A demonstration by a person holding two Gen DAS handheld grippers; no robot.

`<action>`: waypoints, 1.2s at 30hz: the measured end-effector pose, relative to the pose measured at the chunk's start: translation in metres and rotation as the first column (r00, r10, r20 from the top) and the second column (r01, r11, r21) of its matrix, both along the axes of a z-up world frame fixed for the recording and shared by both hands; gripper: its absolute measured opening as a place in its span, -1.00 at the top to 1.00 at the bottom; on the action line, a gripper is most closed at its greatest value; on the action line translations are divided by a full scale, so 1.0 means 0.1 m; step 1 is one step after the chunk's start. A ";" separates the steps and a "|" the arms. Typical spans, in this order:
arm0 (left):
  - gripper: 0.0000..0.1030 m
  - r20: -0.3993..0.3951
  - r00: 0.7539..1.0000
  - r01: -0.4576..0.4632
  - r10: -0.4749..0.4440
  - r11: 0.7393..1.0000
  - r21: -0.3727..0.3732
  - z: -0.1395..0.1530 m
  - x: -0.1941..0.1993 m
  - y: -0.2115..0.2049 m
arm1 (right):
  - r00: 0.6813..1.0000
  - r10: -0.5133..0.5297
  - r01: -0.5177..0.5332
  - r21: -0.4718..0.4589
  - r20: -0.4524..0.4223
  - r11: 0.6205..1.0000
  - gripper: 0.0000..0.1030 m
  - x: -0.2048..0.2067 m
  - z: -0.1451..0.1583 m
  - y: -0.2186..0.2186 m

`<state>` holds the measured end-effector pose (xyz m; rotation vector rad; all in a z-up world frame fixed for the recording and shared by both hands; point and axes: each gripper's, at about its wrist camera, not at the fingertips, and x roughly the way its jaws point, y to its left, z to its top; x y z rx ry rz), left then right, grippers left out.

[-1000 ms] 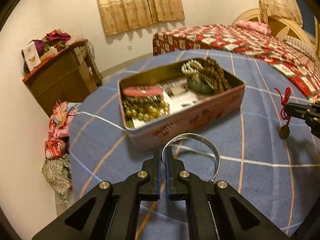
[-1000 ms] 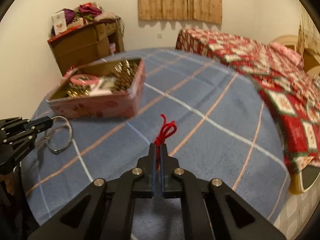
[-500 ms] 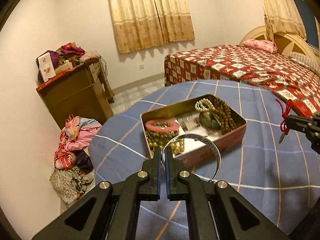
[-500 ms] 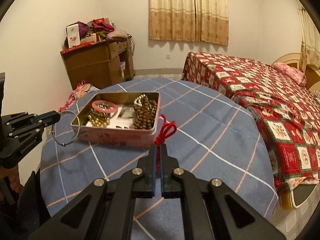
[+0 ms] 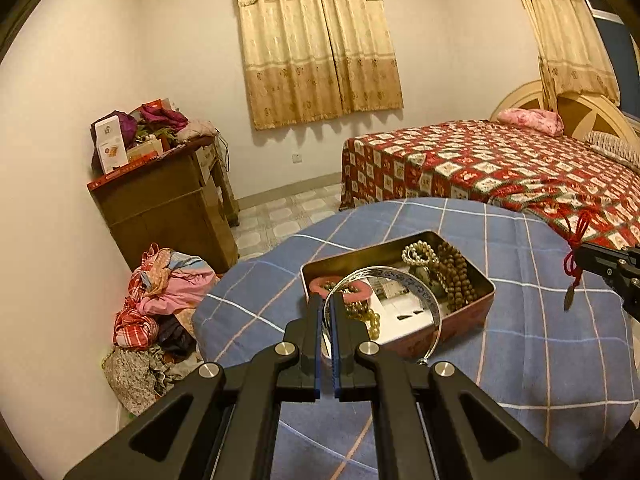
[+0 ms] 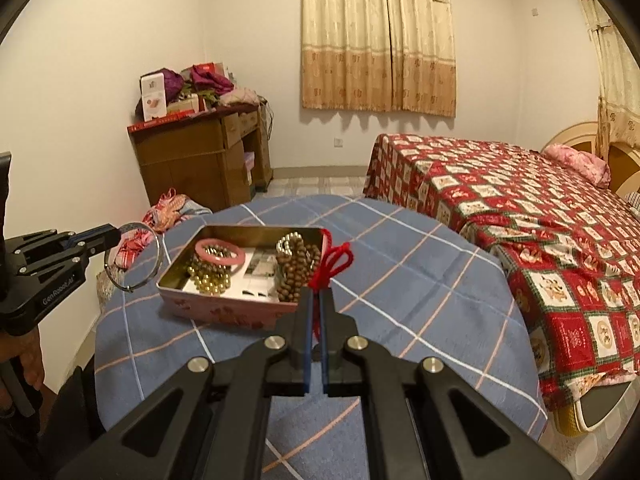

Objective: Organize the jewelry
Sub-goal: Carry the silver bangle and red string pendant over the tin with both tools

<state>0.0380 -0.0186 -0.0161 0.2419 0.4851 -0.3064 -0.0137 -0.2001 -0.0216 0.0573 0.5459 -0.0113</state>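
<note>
Both grippers have risen off the surface (image 6: 420, 280) in the last second — the tin (image 5: 480, 300) that loomed close now sits lower and farther off. The left gripper (image 5: 328, 312) has its fingers clamped on the silver bangle (image 5: 424, 296), held in the air in front of the tin; the right gripper (image 6: 316, 300) pinches the red cord (image 6: 334, 262), its pendant (image 5: 569, 298) dangling free. Two pieces lifted, neither yet in the tin with the pink bangle (image 6: 220, 251) and beads (image 6: 296, 276) — lowering them in looks next.
</note>
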 end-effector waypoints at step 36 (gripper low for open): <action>0.95 0.117 0.989 -0.078 0.085 0.995 -0.059 0.15 0.25 0.03 | 0.993 0.037 -0.028 -0.077 0.112 0.997 0.91 0.25 0.21 0.15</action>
